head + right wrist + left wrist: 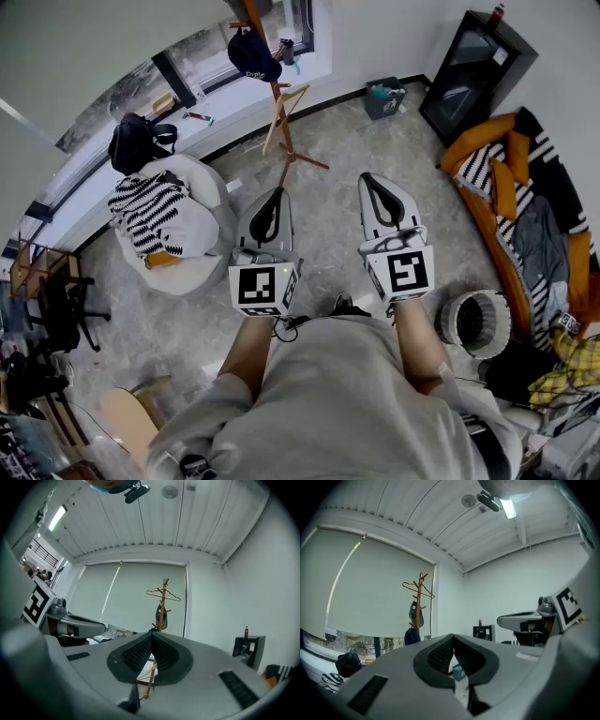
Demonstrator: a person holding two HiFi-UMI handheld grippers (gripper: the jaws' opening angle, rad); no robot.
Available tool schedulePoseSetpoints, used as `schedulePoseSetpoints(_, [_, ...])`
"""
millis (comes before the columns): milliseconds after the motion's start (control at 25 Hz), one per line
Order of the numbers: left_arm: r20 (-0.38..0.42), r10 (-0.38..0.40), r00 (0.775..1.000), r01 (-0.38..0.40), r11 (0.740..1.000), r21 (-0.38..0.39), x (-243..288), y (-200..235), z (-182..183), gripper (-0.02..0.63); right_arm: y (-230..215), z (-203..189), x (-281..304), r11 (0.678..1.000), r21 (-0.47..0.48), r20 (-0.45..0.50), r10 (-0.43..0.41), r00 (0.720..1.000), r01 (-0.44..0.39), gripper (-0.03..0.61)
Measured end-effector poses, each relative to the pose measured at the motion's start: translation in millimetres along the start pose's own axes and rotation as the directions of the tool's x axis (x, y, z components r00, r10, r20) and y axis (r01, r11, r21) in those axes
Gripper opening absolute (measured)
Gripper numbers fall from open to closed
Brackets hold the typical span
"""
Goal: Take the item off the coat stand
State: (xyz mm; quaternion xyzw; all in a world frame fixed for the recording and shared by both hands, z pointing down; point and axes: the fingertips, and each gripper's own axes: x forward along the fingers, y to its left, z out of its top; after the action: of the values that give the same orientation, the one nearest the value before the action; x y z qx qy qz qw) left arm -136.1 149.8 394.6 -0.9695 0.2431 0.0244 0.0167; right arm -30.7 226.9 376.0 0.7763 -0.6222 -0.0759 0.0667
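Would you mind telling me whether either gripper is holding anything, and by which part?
Nothing is held: the left gripper and right gripper are both shut and empty, and the cap hangs on the coat stand ahead.

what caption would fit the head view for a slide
Left gripper and right gripper side by side, jaws shut and empty, facing the wooden coat stand with a dark cap hanging on it.

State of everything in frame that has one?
left gripper: shut, empty
right gripper: shut, empty
coat stand: upright, untouched
cap: hanging on the coat stand
wire hanger: hooked at the coat stand's top
roller blind: pulled down nearly to the sill
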Motion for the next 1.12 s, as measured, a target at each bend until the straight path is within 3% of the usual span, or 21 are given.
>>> schedulePoseSetpoints(240, [-0.015, 0.038, 0.999, -0.037, 0.999, 0.004, 12, 0, -7, 0.009, -41, -14, -6, 0.999, 0.023, 0.029, -0.029, 0.999, 0.028, 0.005])
schedulePoseSetpoints(480, [-0.027, 0.087, 0.996, -0.087, 0.996, 0.008, 25, -6, -15, 0.009, -69, -31, -9, 0.997, 0.079, 0.052, 0.007, 0.999, -0.011, 0.005])
schedulePoseSetpoints(680, [-0.076, 0.076, 0.994, -0.076, 0.997, 0.012, 34, -18, -32, 0.009, -75, -50, -3, 0.992, 0.117, 0.037, 0.044, 0.998, -0.048, 0.005])
schedulePoseSetpoints(1120, [-0.148, 0.073, 0.986, -0.077, 0.997, -0.02, 104, 22, -77, 0.009, -90, -91, 56, 0.989, 0.116, -0.036, 0.094, 0.995, -0.089, 0.005])
